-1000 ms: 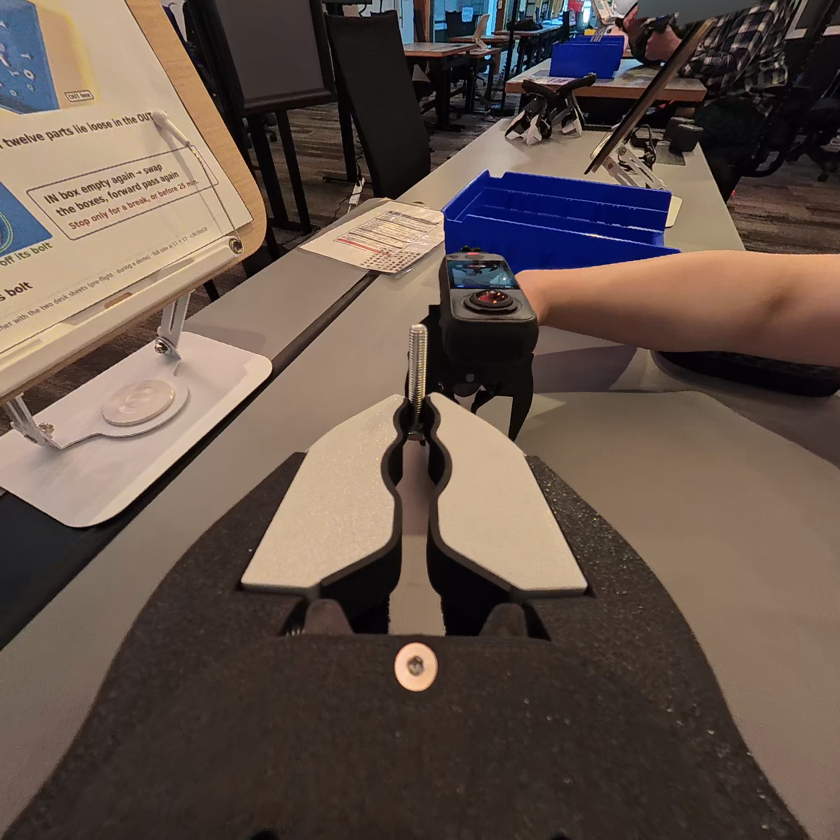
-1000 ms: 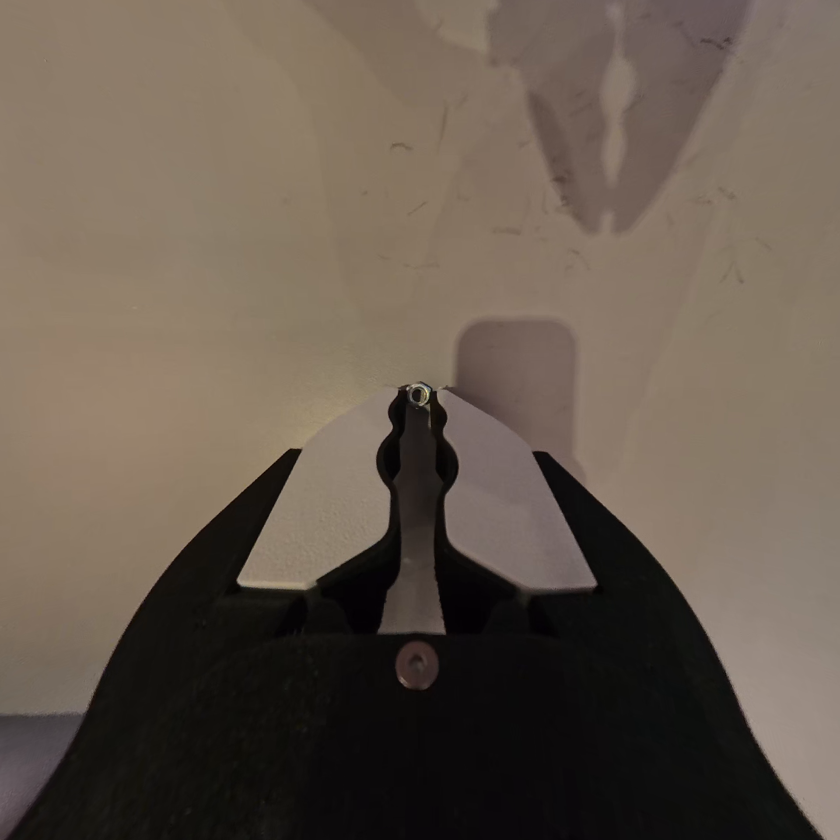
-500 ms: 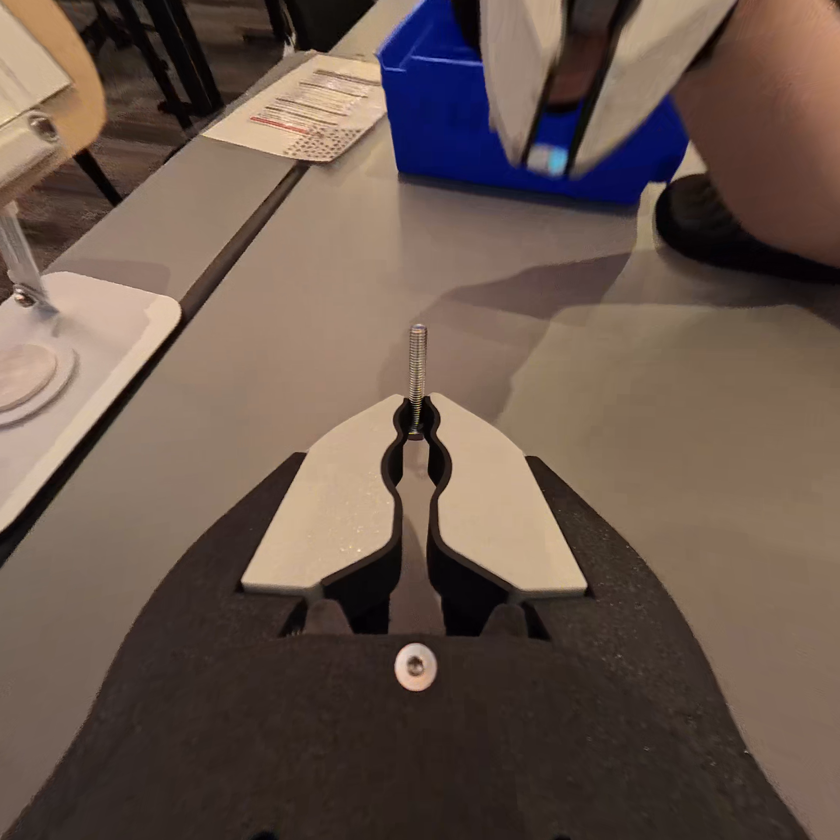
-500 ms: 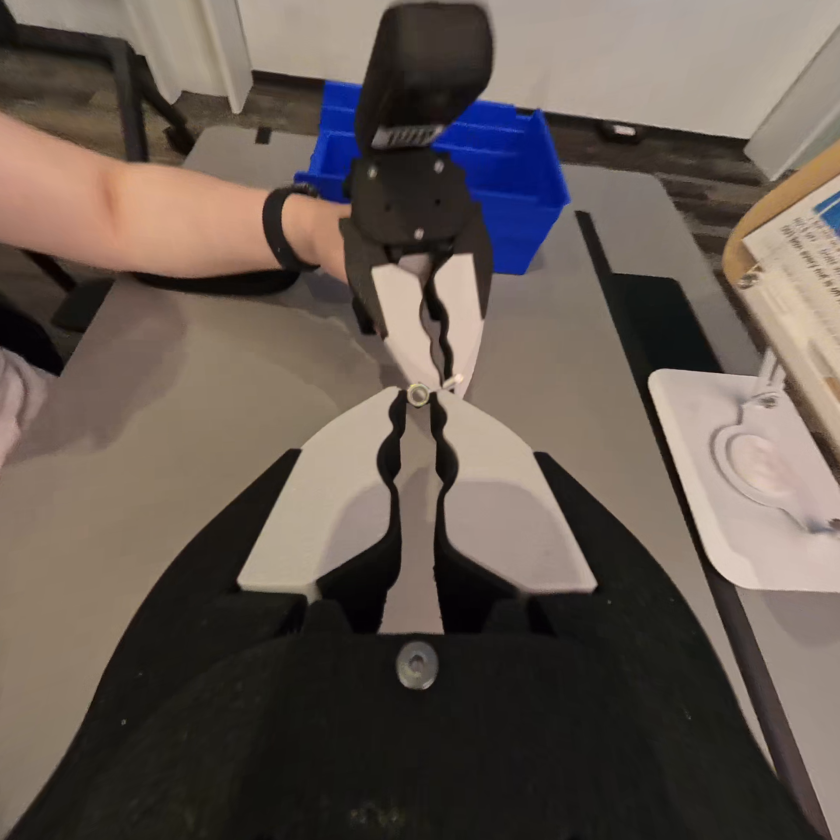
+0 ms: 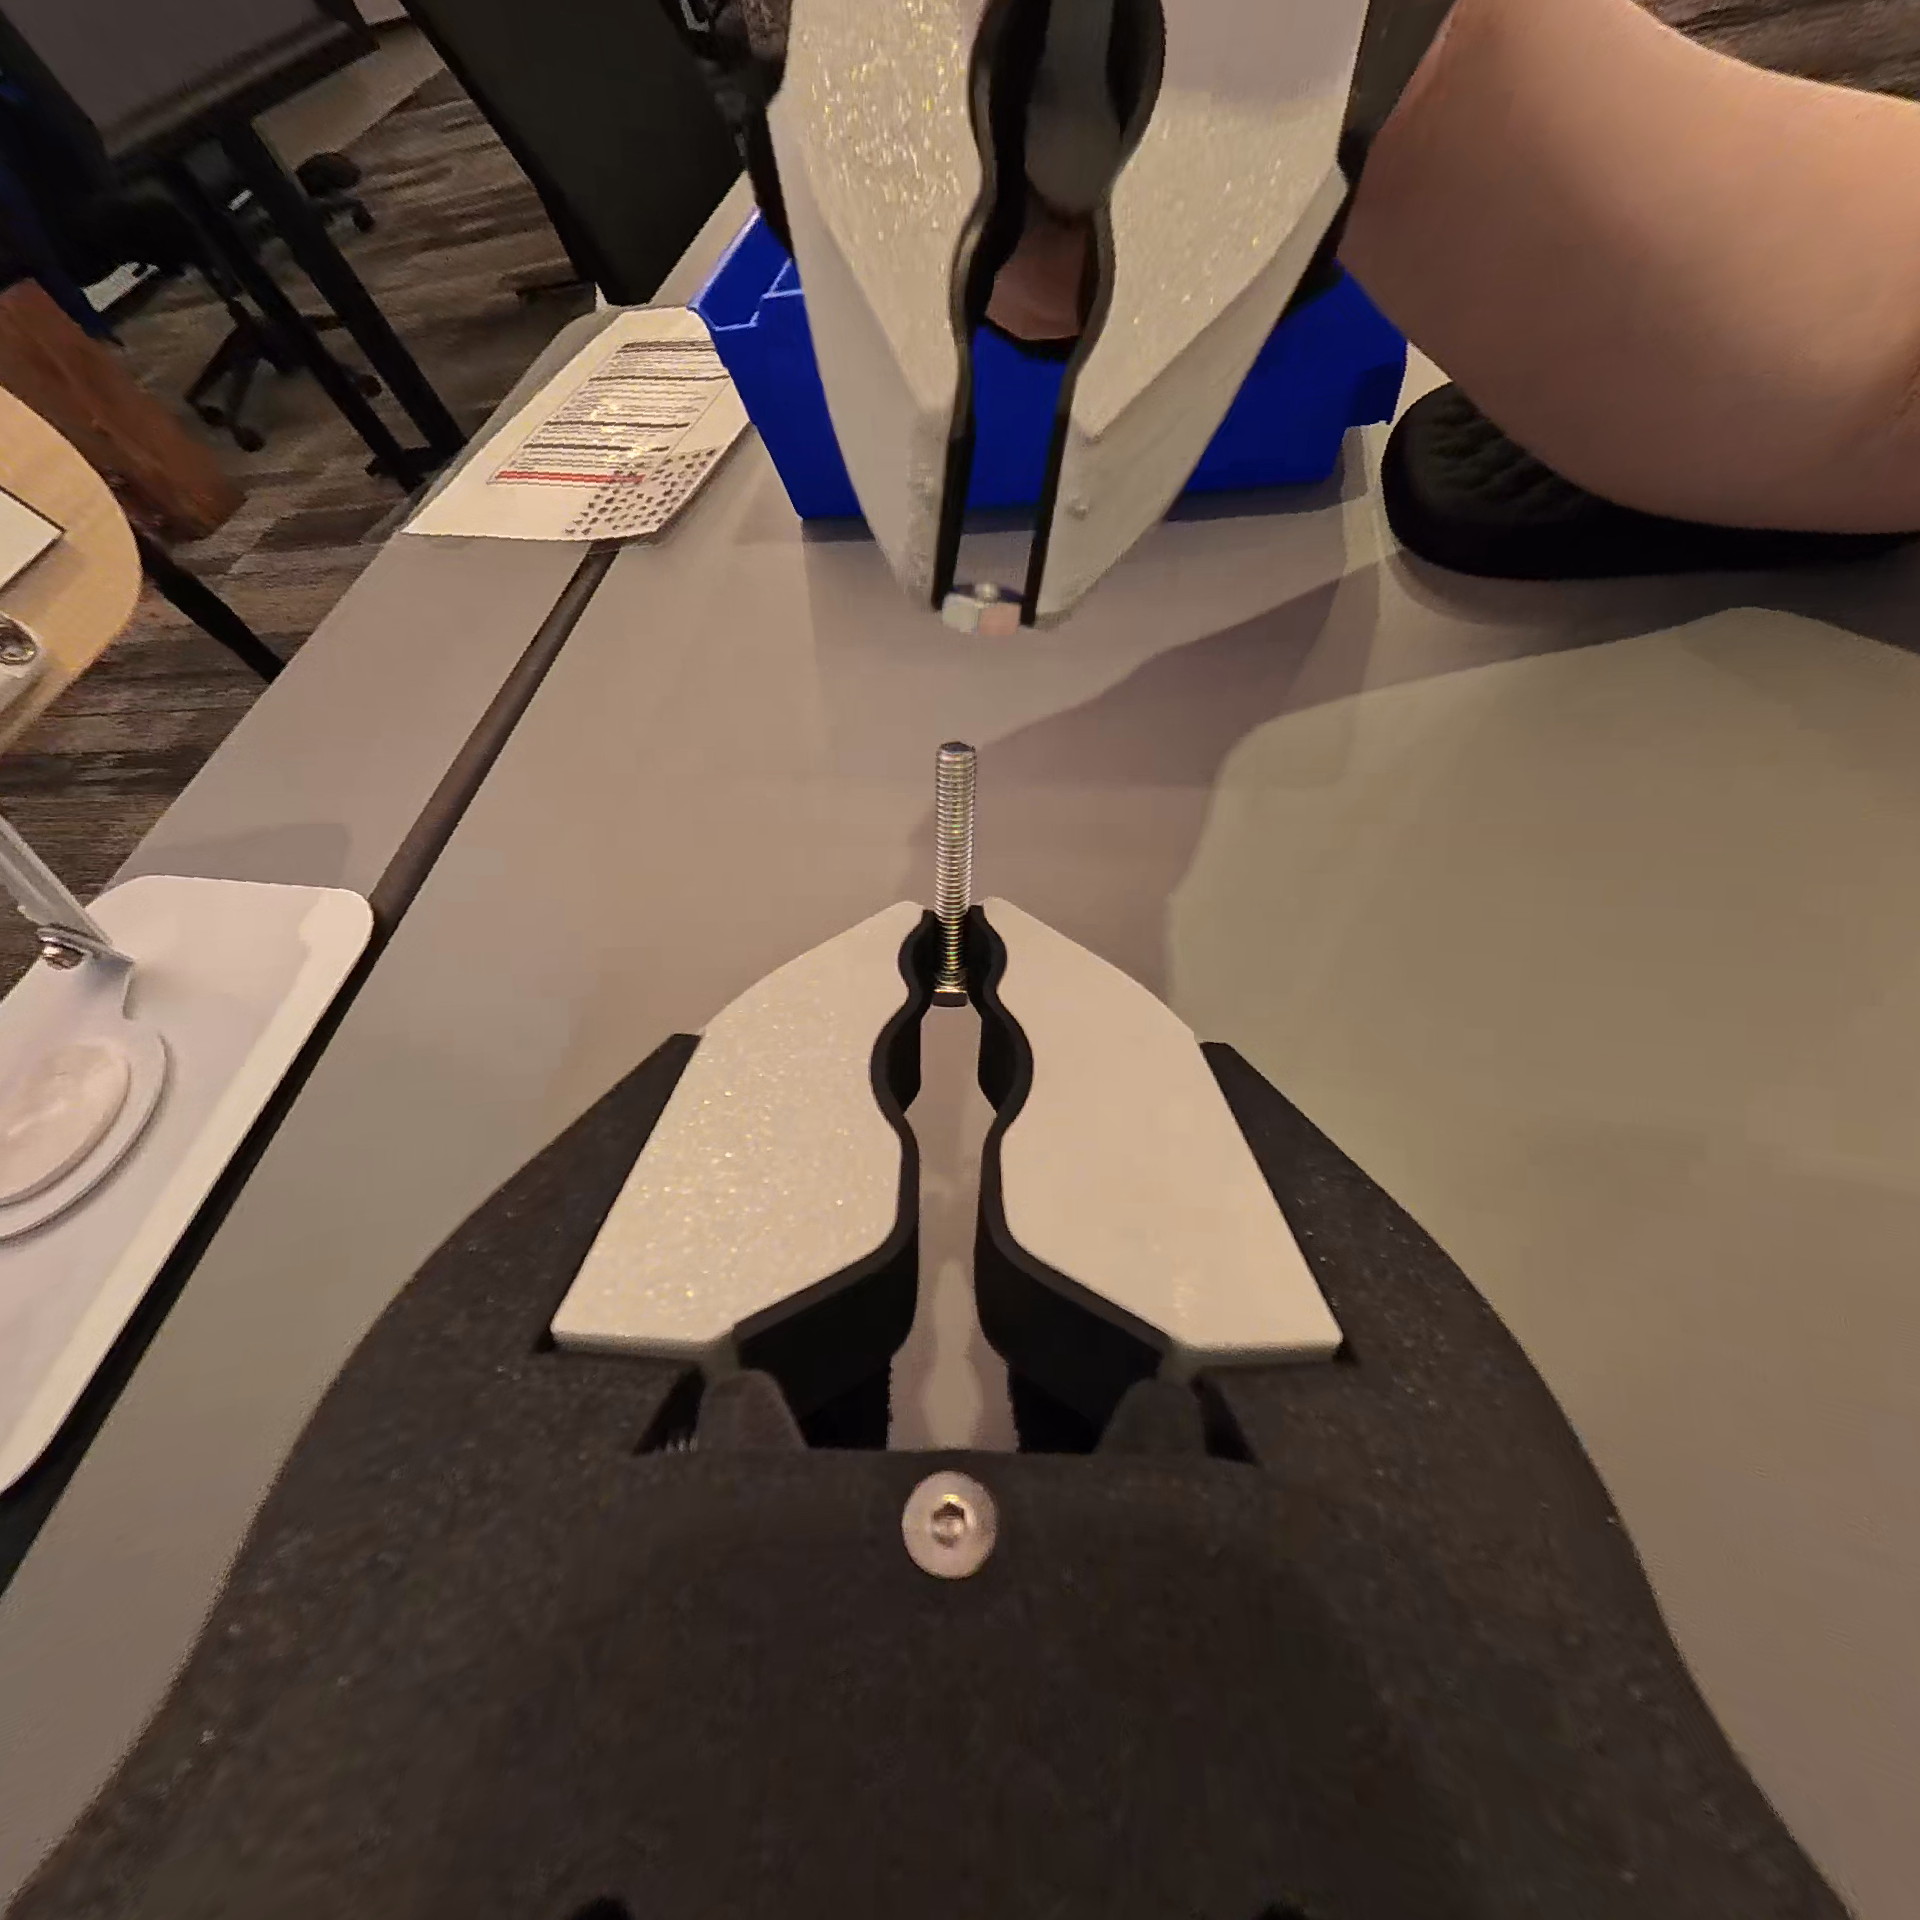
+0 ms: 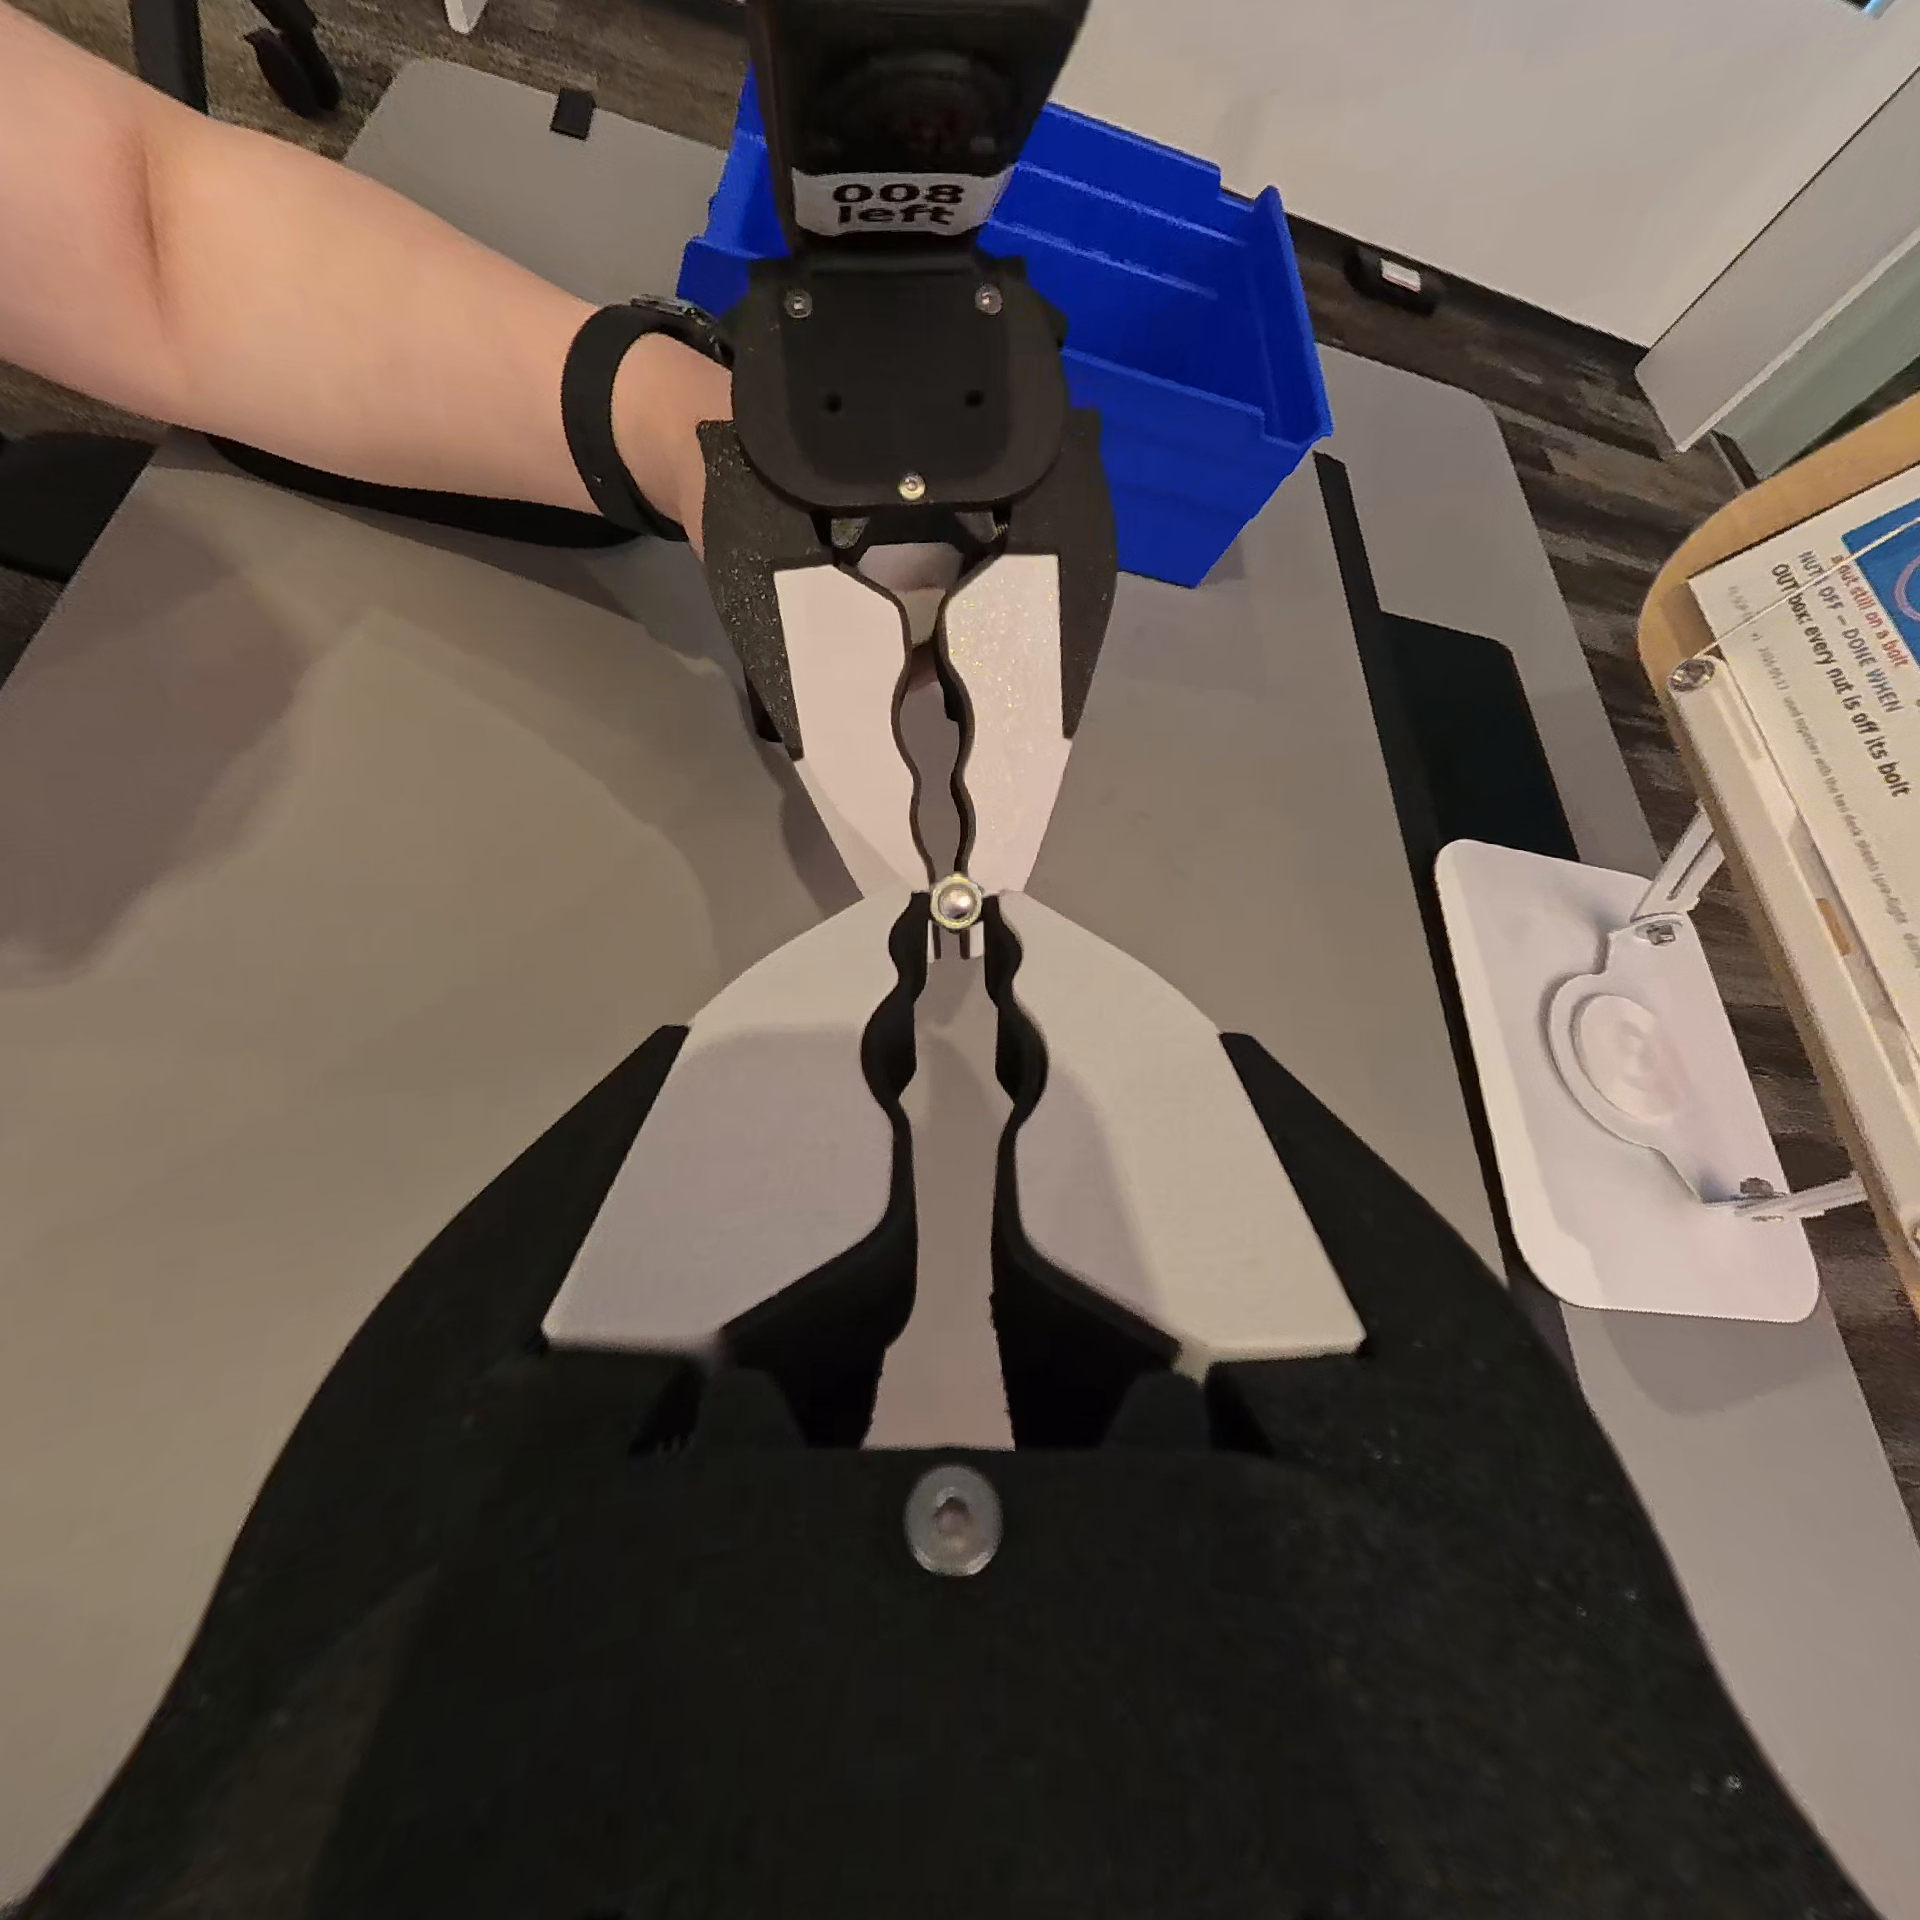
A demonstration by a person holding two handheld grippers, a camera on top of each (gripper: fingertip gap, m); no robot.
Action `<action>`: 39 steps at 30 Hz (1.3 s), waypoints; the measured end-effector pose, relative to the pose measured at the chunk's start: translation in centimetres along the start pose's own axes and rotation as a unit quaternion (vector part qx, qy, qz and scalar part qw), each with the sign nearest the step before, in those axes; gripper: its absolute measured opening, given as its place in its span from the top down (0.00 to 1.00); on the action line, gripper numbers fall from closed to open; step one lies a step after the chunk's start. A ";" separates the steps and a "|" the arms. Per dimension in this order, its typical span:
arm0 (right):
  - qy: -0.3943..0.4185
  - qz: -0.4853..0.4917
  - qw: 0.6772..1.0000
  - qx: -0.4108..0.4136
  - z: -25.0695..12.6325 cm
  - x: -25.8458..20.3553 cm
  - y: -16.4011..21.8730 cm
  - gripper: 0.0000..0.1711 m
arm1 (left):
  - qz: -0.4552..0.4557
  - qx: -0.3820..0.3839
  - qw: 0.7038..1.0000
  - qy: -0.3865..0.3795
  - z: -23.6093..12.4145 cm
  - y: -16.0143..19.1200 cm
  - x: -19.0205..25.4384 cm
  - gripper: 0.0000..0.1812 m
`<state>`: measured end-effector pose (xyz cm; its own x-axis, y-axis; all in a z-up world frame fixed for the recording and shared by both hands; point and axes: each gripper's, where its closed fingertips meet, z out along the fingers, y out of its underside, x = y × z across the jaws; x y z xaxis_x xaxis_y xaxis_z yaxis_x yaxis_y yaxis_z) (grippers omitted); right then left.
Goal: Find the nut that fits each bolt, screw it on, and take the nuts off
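Observation:
My left gripper (image 5: 951, 920) is shut on the head end of a thin threaded bolt (image 5: 954, 831), whose tip points away from me over the grey table (image 5: 1455, 935). My right gripper (image 5: 982, 613) faces it from above and is shut on a small silver hex nut (image 5: 982, 620). A short gap shows between nut and bolt tip. In the right wrist view, the nut (image 6: 956, 902) sits at my right gripper's tips (image 6: 956, 930), lined up with the bolt end seen through its hole. The left gripper (image 6: 961, 878) is just beyond.
A blue bin (image 5: 1278, 416) stands at the far side of the table, and one (image 6: 1174, 343) shows behind the left gripper. A printed sheet (image 5: 613, 447) lies left of it. A white stand base (image 6: 1621, 1091) carries an instruction board (image 6: 1818, 727). A forearm (image 6: 312, 291) with a black wristband crosses the table. Spacing between my two grippers at the tips: around 6 cm.
My right gripper swung round from facing a pale surface to face the left gripper and brought the nut close to the bolt tip. The left gripper tilted down, still holding the bolt.

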<state>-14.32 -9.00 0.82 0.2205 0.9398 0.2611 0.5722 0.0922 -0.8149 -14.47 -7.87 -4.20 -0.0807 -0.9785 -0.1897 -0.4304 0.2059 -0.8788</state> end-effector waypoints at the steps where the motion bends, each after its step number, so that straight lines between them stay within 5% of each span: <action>1: 0.001 -0.005 1.000 -0.005 0.2 -0.1 0.1 0.94 | 0.002 -0.001 1.000 0.000 0.0 0.0 0.1 0.97; 24: -0.046 -0.070 0.996 -0.036 0.7 -2.6 0.7 0.94 | 0.059 -0.003 0.997 0.044 0.2 -0.4 2.6 0.98; 39: 0.020 0.127 0.992 0.000 2.3 1.7 1.1 0.94 | -0.032 -0.049 0.996 -0.068 -0.2 0.7 -1.7 0.98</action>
<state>-15.13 -6.53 -0.77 0.3878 0.9192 0.0681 0.4938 -0.1448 -0.8574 -14.79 -6.04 -4.44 0.0693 -0.9779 -0.1974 -0.5165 0.1341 -0.8457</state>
